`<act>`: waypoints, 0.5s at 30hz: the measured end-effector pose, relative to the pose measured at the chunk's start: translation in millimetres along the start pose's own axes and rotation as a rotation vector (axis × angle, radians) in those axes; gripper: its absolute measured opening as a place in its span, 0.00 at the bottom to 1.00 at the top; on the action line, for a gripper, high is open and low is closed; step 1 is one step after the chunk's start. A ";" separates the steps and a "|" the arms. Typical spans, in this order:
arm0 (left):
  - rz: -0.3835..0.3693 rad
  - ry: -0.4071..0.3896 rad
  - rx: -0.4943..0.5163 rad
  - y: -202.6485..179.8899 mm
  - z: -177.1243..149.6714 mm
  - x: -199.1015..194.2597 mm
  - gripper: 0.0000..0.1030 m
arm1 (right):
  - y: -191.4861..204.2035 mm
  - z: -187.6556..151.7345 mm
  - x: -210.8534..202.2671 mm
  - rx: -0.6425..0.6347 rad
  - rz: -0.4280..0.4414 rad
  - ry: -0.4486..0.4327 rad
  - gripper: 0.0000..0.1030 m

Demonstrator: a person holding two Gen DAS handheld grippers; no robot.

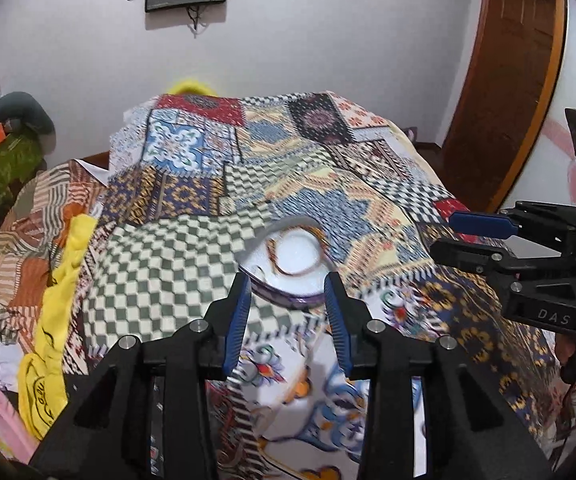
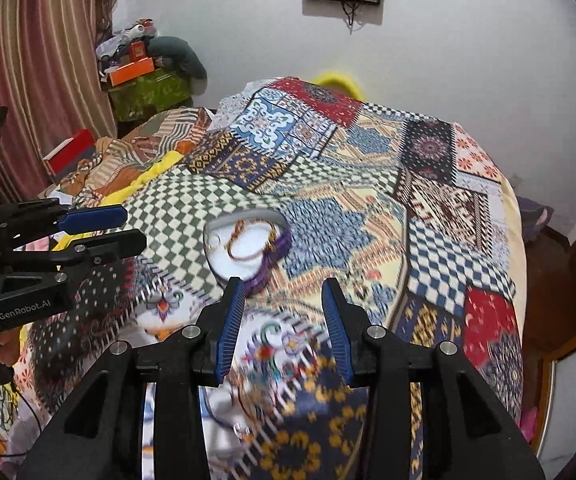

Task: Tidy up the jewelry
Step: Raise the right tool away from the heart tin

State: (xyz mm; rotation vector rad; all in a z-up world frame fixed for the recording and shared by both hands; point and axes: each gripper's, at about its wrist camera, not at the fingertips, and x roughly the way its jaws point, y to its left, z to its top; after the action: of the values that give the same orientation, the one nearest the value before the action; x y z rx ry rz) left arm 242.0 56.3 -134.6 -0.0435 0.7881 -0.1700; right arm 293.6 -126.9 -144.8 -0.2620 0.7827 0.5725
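Centre frame, a white dish [image 1: 295,264] of bracelets [image 2: 248,240] sits on the bed [image 1: 192,240]; left hand-held gripper [image 1: 288,304] and right hand-held gripper [image 2: 284,304] both gape, empty; I'd steady the rim before picking.

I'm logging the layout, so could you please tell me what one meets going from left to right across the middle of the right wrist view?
Left gripper at the left edge → white bowl holding bracelets → purple bracelet draped over the bowl's right rim → patchwork bedspread out to the right.
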 end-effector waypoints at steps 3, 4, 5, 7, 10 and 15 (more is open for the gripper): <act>-0.026 0.020 0.004 -11.8 -8.2 -0.3 0.36 | -7.2 -11.5 -5.5 0.015 -0.001 0.010 0.35; -0.032 0.028 0.007 -15.8 -11.3 0.1 0.36 | -9.6 -15.7 -6.8 0.019 -0.006 0.013 0.35; -0.038 0.035 0.009 -19.3 -14.2 0.6 0.36 | -10.2 -19.4 -9.3 0.020 -0.012 0.014 0.35; -0.053 0.055 0.013 -27.2 -21.0 2.8 0.36 | -13.2 -27.3 -12.4 0.024 -0.023 0.017 0.35; -0.069 0.083 0.018 -38.2 -30.5 6.5 0.36 | -16.7 -39.5 -15.1 0.036 -0.020 0.029 0.36; -0.106 0.127 0.029 -56.5 -47.2 12.8 0.36 | -16.0 -58.9 -18.7 0.041 -0.008 0.047 0.35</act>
State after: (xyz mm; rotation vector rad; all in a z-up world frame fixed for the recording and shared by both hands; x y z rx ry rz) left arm 209.7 -0.3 -171.0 -0.0480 0.9101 -0.2871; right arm 257.6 -172.3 -171.4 -0.2416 0.8378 0.5438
